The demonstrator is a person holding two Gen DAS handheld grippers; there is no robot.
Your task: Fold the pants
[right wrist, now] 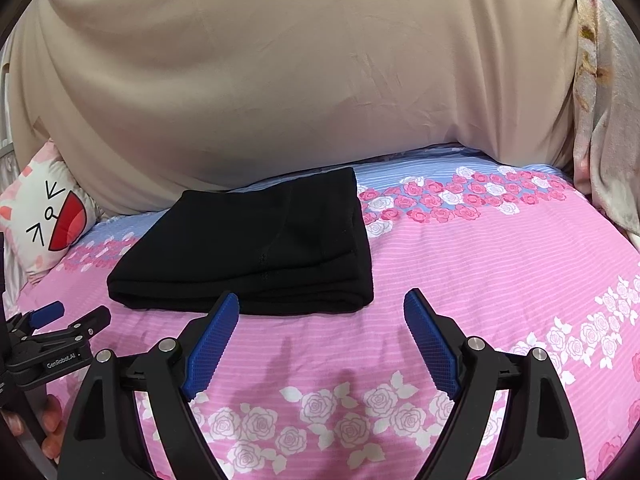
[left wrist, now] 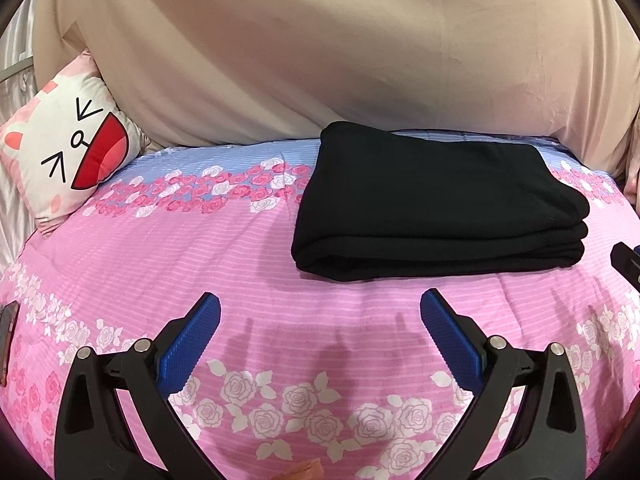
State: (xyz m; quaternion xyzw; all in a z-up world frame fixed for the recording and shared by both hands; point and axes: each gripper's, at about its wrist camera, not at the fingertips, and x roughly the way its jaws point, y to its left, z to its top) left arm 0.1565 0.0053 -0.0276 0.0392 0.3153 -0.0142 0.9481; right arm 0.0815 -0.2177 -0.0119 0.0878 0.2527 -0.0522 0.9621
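One folded pants [left wrist: 436, 204], two open tongs [left wrist: 320, 320]

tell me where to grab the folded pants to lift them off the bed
Grip the pants at the thick rounded fold edge facing the grippers, coming in low from the front. The stacked layers end together there, so open jaws can close over the whole stack; the far edge lies against the beige cover.

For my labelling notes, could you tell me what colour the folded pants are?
Plain black pants, with no pattern; they show best in the left wrist view.
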